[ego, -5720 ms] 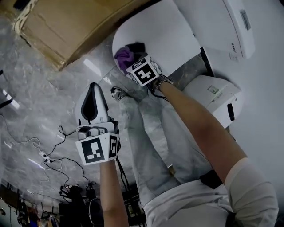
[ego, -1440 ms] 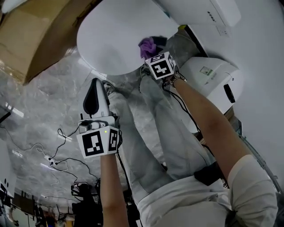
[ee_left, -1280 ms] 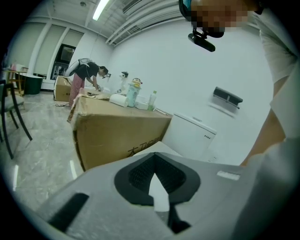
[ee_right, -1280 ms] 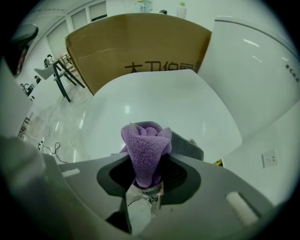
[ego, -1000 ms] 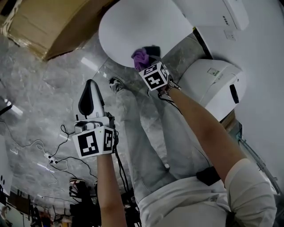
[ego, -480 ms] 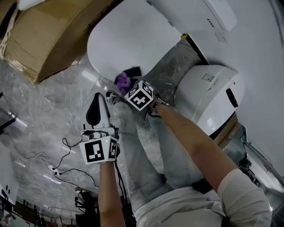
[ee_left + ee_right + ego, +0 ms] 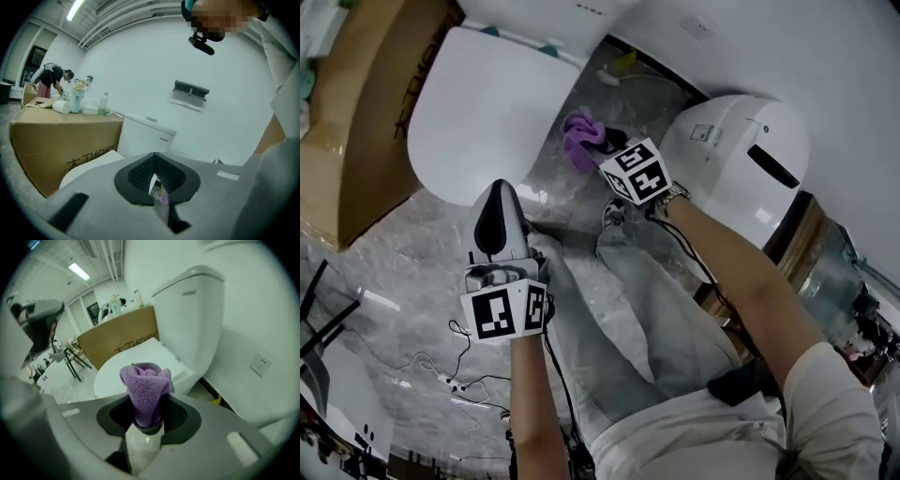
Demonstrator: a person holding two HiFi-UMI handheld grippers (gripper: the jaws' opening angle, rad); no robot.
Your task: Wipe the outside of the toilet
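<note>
The white toilet shows its shut lid and its tank. My right gripper is shut on a bunched purple cloth, which it holds beside the lid's right edge, over the grey floor. In the right gripper view the cloth stands up out of the jaws of that gripper, with the lid beyond it. My left gripper hangs near the lid's front edge, shut, with nothing in it. The left gripper view has that gripper pointing towards the tank.
A white domed bin with a black slot stands right of the toilet. A cardboard box flanks the toilet's left side, with bottles on top. Cables lie on the marble floor. A person bends at the far left.
My right gripper has carried the purple cloth from the lid's front edge round to the toilet's right side. The head view has swung; the left gripper stays shut in about the same place.
</note>
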